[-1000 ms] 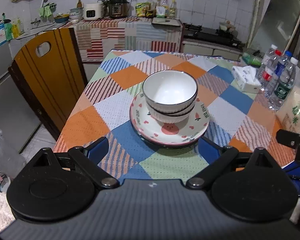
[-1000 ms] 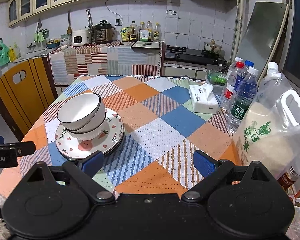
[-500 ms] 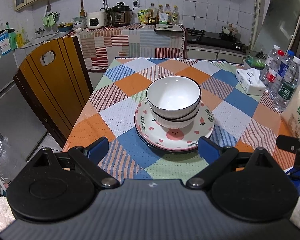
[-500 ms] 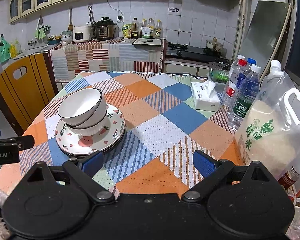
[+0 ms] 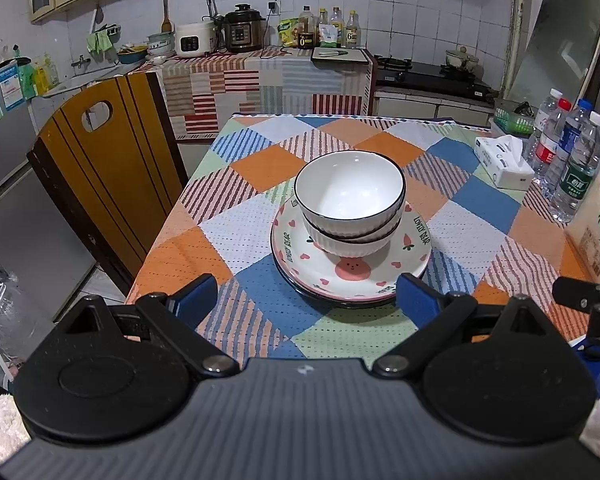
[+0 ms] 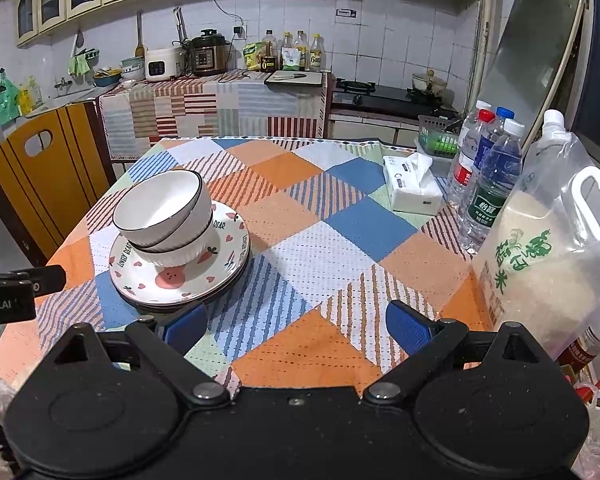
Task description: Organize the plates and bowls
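Note:
Two white ribbed bowls point(image 5: 350, 196) point(image 6: 160, 210) with dark rims are nested, the upper one tilted, on a stack of plates. The top plate point(image 5: 352, 270) point(image 6: 176, 276) is white with pink hearts and a pink face; a dark-rimmed plate lies under it. The stack sits on the patchwork tablecloth point(image 5: 260, 176) point(image 6: 324, 248) near the front left of the table. My left gripper point(image 5: 304, 300) is open, just short of the stack's near edge, holding nothing. Right of the stack, above the cloth, my right gripper point(image 6: 296, 324) is open and empty.
A tissue pack point(image 5: 504, 162) point(image 6: 414, 192), several water bottles point(image 5: 576, 172) point(image 6: 490, 184) and a clear rice bag point(image 6: 540, 268) line the table's right side. A wooden chair back point(image 5: 100, 164) point(image 6: 40, 176) stands at the left. Counter with cookers point(image 5: 236, 34) behind.
Both grippers have drawn back and risen a little, so the bowl-and-plate stack looks slightly farther and lower in the views. The stack itself has not moved.

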`<action>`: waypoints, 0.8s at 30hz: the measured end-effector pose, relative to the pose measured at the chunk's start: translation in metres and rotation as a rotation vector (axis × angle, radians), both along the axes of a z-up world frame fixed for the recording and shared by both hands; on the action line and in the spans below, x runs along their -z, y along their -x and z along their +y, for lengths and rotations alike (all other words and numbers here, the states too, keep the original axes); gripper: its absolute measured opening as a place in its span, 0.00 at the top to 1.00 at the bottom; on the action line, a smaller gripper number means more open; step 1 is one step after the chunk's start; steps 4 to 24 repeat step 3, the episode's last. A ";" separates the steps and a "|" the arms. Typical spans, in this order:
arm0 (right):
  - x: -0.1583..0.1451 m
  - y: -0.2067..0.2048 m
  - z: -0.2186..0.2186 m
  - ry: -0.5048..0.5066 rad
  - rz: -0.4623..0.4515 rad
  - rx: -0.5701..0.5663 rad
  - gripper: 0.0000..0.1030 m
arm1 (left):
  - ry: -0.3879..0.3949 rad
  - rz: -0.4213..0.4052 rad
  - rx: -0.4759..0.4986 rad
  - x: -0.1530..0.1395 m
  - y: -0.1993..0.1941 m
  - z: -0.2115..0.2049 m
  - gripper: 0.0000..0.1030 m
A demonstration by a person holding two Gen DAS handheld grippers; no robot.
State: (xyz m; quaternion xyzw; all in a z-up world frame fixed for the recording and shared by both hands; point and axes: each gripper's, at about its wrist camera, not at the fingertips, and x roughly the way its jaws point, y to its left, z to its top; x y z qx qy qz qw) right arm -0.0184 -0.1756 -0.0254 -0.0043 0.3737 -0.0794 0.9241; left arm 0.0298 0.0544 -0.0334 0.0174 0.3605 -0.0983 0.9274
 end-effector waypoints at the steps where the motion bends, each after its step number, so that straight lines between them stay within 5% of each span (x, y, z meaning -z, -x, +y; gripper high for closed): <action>1: 0.000 0.000 0.000 0.001 0.001 -0.001 0.05 | 0.001 -0.003 0.004 0.000 0.000 0.000 0.06; 24: 0.001 0.001 0.001 0.002 0.002 -0.002 0.05 | 0.001 -0.007 0.011 -0.001 0.001 -0.001 0.06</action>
